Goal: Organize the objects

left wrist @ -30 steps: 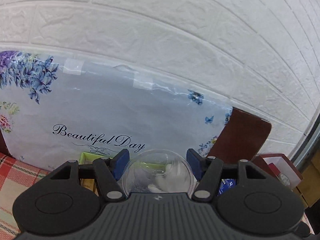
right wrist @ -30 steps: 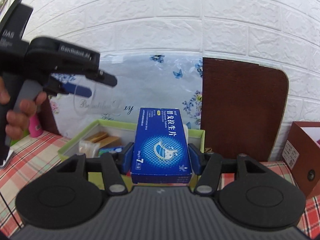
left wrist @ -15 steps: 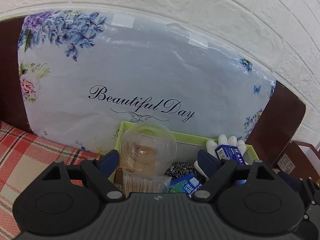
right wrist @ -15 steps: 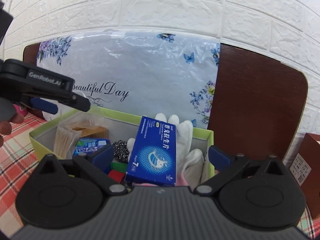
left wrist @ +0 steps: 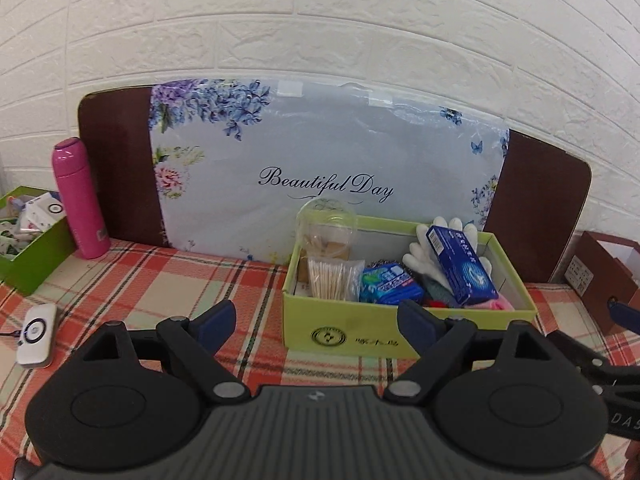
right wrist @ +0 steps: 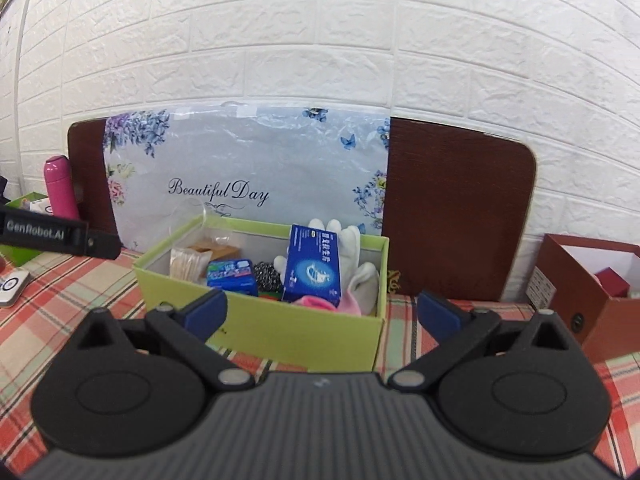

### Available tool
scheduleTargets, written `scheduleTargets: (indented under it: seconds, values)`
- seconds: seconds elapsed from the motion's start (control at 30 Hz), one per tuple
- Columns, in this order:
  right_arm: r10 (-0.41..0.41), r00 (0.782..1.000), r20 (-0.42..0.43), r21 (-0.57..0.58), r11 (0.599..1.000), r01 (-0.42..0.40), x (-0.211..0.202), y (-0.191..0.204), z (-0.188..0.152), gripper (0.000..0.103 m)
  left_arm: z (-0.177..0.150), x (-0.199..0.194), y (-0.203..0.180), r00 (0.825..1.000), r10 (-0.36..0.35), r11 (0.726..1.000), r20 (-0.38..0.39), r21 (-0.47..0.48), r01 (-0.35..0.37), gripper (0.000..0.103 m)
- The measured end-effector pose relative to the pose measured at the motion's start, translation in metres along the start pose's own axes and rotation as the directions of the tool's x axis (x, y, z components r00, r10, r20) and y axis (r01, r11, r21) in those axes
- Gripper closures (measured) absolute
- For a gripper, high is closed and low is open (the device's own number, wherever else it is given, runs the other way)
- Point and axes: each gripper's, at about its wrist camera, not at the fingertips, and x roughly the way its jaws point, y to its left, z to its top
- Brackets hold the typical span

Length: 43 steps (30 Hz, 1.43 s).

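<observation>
While both tools stand spread and empty, the green box point(left wrist: 404, 338) sits just ahead of the left tool point(left wrist: 316, 320), right tool point(right wrist: 322, 308) equally near.

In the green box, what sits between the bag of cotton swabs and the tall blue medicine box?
A flat blue packet lies between the cotton swabs and the medicine box; the right wrist view also shows a steel scourer there.

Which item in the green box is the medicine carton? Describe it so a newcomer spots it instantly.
Start at the light-green box standing before the floral "Beautiful Day" panel. At its right side, leaning on the white gloves, stands the blue carton. It is the only tall rigid box there, with white characters and a round blue emblem; the blue packet beside it lies flat.
</observation>
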Motion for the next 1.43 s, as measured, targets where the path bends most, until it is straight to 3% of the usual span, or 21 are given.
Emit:
scheduleTargets:
  seconds: [0.33, 0.6, 1.43]
  values:
    - [-0.04, 0.999, 0.002, 0.047, 0.998, 0.04, -0.072, 0.011, -0.04, 0.0, -0.049, -0.055, -0.006, 0.997, 0.073, 0.997, -0.03, 0.024, -0.073, 0.011]
    - [-0.083, 0.995, -0.05, 0.038, 0.996, 0.085, -0.098, 0.019, -0.07, 0.0, -0.075, -0.082, -0.007, 0.997, 0.071, 0.997, -0.039, 0.031, -0.07, 0.011]
    - [-0.09, 0.992, -0.086, 0.029, 0.995, 0.092, -0.094, 0.032, -0.072, 0.0, -0.084, -0.09, -0.006, 0.998, 0.034, 0.999, -0.044, 0.032, -0.033, 0.011]
